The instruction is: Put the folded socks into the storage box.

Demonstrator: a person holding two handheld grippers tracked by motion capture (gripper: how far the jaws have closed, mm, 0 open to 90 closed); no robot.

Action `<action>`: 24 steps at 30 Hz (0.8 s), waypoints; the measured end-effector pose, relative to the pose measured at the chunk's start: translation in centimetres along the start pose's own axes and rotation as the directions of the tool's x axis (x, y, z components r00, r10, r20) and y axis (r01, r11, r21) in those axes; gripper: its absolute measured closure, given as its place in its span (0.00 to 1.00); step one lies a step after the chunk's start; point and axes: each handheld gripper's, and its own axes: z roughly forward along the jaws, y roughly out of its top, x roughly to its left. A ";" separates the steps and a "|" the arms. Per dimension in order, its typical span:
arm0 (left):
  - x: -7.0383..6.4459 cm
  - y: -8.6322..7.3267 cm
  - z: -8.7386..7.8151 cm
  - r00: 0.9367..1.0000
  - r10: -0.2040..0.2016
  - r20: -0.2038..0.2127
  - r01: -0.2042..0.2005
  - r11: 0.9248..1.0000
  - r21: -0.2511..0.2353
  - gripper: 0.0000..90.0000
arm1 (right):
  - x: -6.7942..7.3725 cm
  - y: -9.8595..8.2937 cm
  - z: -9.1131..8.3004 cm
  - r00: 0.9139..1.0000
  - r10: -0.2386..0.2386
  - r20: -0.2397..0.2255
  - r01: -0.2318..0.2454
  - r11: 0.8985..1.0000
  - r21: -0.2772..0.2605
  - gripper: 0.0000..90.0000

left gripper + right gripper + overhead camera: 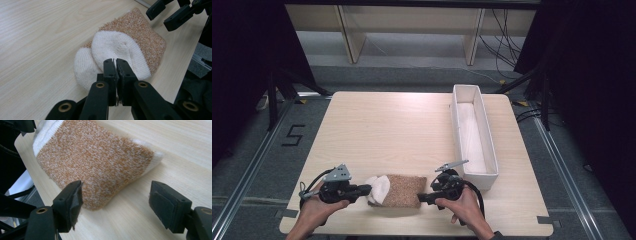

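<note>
- Folded socks (pixel 398 190): orange-brown w/ white toes, lying flat at near edge of table (pixel 387 130), long axis running left-right, white toe end to the left.
- Left gripper (pixel 364 189): jaws pinched shut on white toe (pixel 117 47).
- Right gripper (pixel 423 198): jaws wide, nothing held, socks' right end just in front, btwn the jaws' line; likely closes there next.
- White bin (pixel 474 131): far right, well apart.

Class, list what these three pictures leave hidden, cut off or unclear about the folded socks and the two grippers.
1. Left gripper view: the left gripper is shut on the socks; its jaws cover the pinched fabric.
2. Right gripper view: the socks' near corner sits behind one jaw of the open right gripper.
3. High view: the tray wall hides part of its floor.
</note>
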 end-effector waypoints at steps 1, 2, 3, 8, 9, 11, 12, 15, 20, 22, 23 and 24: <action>0.0 0.0 0.2 1.000 0.003 -0.004 -0.003 1.000 0.003 0.97 | -0.2 0.0 0.2 1.000 -0.015 0.001 0.015 1.000 -0.005 0.30; 0.1 0.1 0.3 1.000 0.003 -0.003 -0.003 1.000 0.007 0.98 | -0.2 0.0 0.3 1.000 -0.019 0.000 0.019 1.000 -0.008 0.30; 0.2 0.0 0.5 1.000 -0.001 -0.001 0.001 1.000 0.006 0.98 | -0.2 0.0 0.4 1.000 -0.017 -0.003 0.017 1.000 -0.005 0.30; 0.5 -0.3 1.5 1.000 0.006 -0.012 -0.006 0.999 0.042 0.99 | -0.1 0.0 1.4 1.000 -0.027 -0.001 0.027 1.000 -0.001 0.28; 0.5 -0.3 1.6 1.000 0.005 -0.009 -0.004 0.999 0.043 0.99 | -0.1 0.1 1.6 1.000 -0.025 -0.004 0.025 1.000 0.000 0.28; 0.5 -0.3 1.6 1.000 0.005 -0.007 -0.005 0.999 0.045 0.99 | -0.1 0.2 2.1 1.000 -0.017 -0.018 0.017 1.000 0.006 0.26; 0.5 -0.3 1.6 1.000 0.005 -0.008 -0.005 0.999 0.044 0.99 | -0.1 0.2 2.1 1.000 0.016 0.004 -0.016 0.999 0.030 0.25; 0.4 -0.7 2.1 1.000 0.004 -0.013 -0.003 0.998 0.061 0.99 | -0.4 0.4 2.7 1.000 0.007 -0.021 -0.007 1.000 0.004 0.24; 0.4 -0.8 2.3 1.000 0.006 -0.011 -0.006 0.998 0.064 0.99 | -0.5 0.8 3.4 0.998 0.065 -0.025 -0.064 0.998 0.017 0.20; 0.4 -0.9 2.3 1.000 -0.003 -0.007 0.003 0.998 0.065 0.99 | -0.6 1.0 3.8 0.996 0.074 -0.044 -0.074 0.997 0.013 0.19; 0.5 -0.9 2.3 1.000 -0.004 -0.006 0.004 0.998 0.067 0.99 | -0.4 1.1 3.9 0.994 0.093 -0.063 -0.093 0.996 0.009 0.18; 0.4 -0.9 2.4 1.000 -0.014 -0.002 0.015 0.998 0.062 0.99 | -0.6 1.1 4.0 0.996 0.076 -0.054 -0.076 0.997 0.002 0.18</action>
